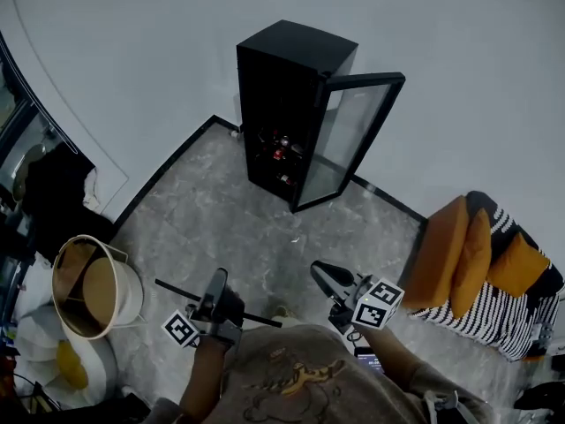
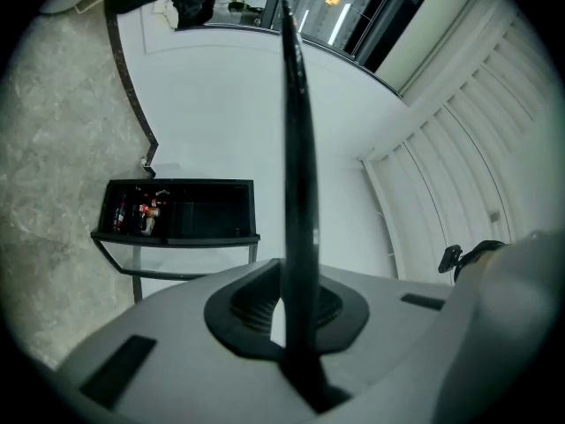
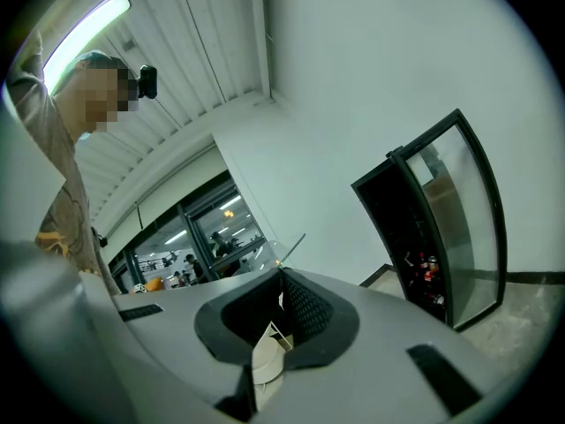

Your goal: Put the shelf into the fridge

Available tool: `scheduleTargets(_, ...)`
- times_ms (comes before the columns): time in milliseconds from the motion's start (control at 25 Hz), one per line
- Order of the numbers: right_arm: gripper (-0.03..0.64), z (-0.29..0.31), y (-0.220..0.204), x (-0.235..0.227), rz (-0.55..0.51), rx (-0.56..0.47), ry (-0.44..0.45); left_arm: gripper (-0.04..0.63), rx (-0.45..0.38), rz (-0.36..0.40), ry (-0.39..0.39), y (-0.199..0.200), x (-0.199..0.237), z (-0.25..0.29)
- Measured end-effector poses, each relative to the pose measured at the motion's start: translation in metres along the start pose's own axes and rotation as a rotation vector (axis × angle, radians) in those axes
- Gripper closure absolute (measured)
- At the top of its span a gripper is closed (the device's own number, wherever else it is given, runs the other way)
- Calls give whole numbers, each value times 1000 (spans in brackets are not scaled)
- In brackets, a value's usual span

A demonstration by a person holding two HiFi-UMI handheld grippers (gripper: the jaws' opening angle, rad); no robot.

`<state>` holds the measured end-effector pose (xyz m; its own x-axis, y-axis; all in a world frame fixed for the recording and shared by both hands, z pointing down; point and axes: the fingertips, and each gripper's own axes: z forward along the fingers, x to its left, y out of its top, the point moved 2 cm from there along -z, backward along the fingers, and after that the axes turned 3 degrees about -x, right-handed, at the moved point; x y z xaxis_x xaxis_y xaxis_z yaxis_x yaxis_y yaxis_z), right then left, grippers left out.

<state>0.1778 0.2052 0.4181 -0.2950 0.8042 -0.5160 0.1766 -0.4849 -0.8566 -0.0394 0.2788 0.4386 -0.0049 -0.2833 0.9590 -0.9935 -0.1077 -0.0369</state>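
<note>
A: The left gripper (image 2: 296, 306) is clamped on the shelf's (image 2: 298, 104) dark rim, and the right gripper (image 3: 281, 283) nips its clear edge.

B: The shelf is well apart from the fridge (image 1: 287, 95). Carry it level, clear of the open door (image 1: 351, 140).

Left gripper (image 1: 216, 281), lower centre of the head view: held on a bare forearm (image 1: 201, 376) rising from the bottom edge, its marker cube (image 1: 181, 329) at the lower left of the hand. Its jaws are drawn together on the thin dark edge of the shelf (image 2: 297, 148). Right gripper (image 1: 321, 272), right of centre: carried on the right forearm (image 1: 402, 353), its own marker cube (image 1: 378, 303) facing the camera. In the right gripper view its jaws (image 3: 281, 276) meet at the tips on the shelf's thin clear edge. Both grippers point towards the upper frame.
</note>
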Motion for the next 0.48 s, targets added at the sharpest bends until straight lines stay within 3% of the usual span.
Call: scheduleTargets(480, 592, 14, 7, -26, 8, -5, 9, 580, 9, 6, 0, 4, 12, 30)
